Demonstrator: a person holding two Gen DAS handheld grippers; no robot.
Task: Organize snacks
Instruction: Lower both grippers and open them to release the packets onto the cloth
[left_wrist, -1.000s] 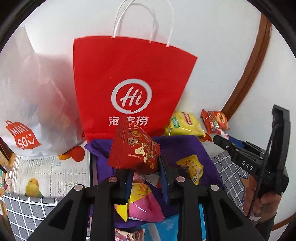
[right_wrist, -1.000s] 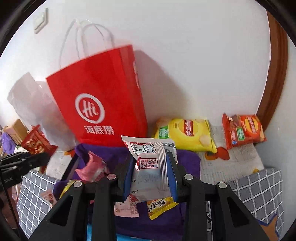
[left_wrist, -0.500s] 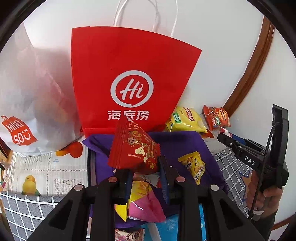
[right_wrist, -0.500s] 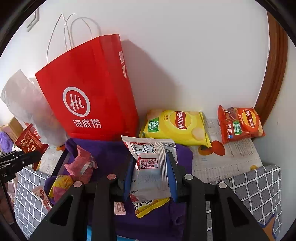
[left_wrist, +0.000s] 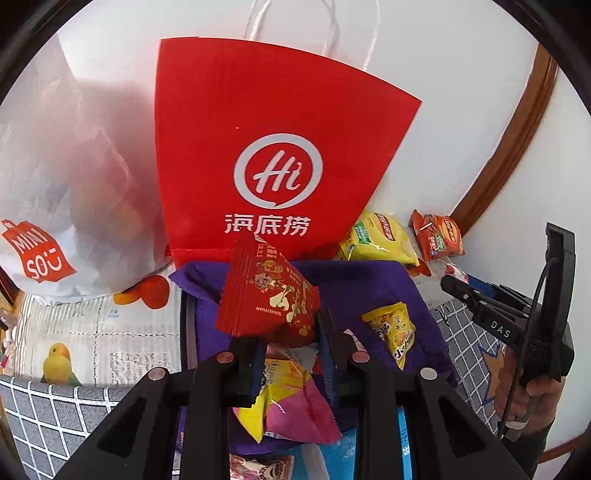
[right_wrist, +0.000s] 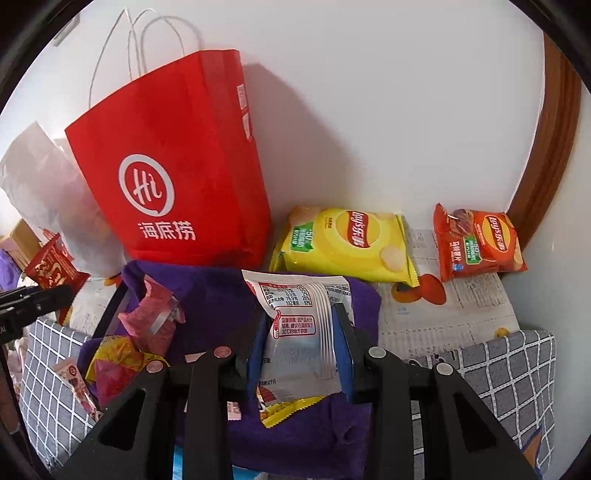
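Left wrist view: left gripper (left_wrist: 287, 334) pinches a red snack packet (left_wrist: 267, 295); right gripper (right_wrist: 301, 332) clamps a white snack packet (right_wrist: 301, 325) over the purple cloth (right_wrist: 221, 295).

Two grippers: left gripper (left_wrist: 286, 354) clamping one red snack packet (left_wrist: 269, 295), right gripper (right_wrist: 299, 343) clamping one white snack packet (right_wrist: 299, 325).
Two bags beyond claws: one red paper bag (right_wrist: 177, 177), one white plastic bag (left_wrist: 55, 192).
Two chip bags right of right claw: one yellow chip bag (right_wrist: 347, 243), one orange chip bag (right_wrist: 476, 243).
One purple cloth (right_wrist: 214, 295) under both claws.
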